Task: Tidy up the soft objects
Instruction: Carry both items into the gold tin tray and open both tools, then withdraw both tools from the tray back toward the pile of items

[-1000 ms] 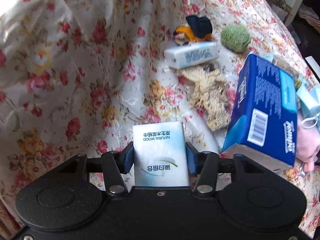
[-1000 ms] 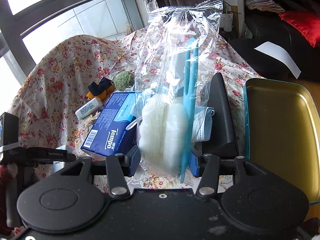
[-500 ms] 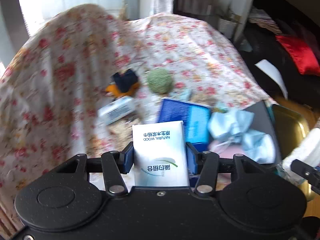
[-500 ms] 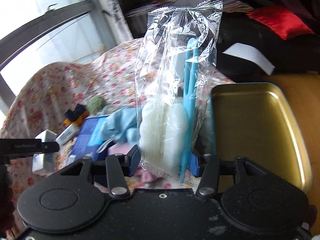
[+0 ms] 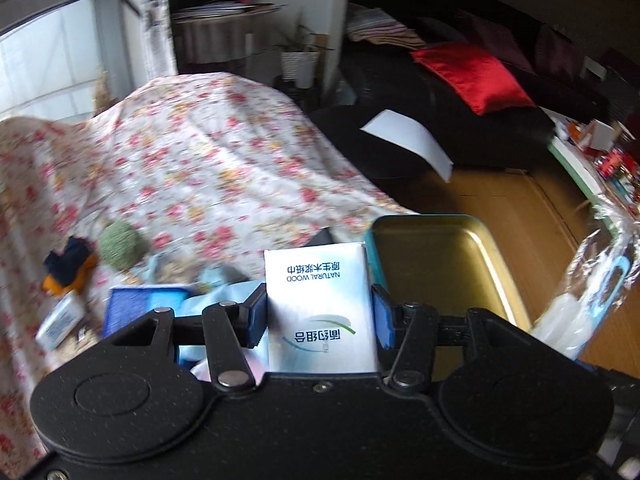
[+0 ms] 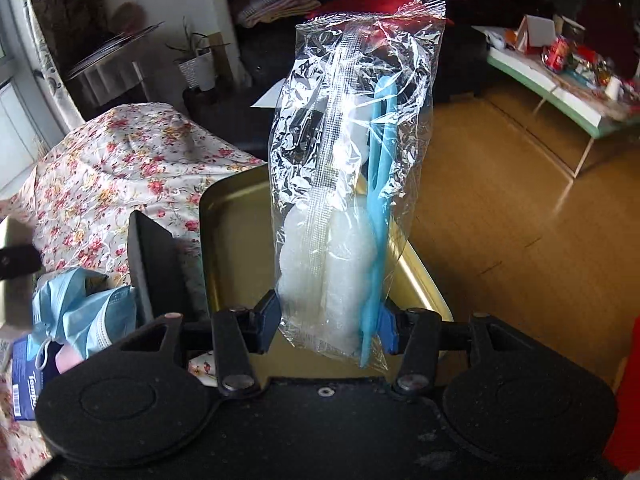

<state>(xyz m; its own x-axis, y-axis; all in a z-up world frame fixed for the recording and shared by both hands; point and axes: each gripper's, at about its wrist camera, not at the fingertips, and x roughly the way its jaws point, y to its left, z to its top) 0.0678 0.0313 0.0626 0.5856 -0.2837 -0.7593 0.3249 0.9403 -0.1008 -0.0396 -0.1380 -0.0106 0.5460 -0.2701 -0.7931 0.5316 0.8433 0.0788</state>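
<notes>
The left gripper (image 5: pixel 320 318) is clamped on a white tissue pack (image 5: pixel 320 308); the gold tin tray (image 5: pixel 436 256) lies at its 1 o'clock. The right gripper (image 6: pixel 330 326) pinches a clear bag with sponge brush (image 6: pixel 344 184) above this tray (image 6: pixel 232 248).

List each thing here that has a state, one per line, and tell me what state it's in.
left gripper: shut on the tissue pack, held upright
right gripper: shut on the bagged sponge brush, bag sealed
gold tin: open, nothing visible inside
blue tissue box: lying on the floral cloth
face masks: crumpled in a heap
</notes>
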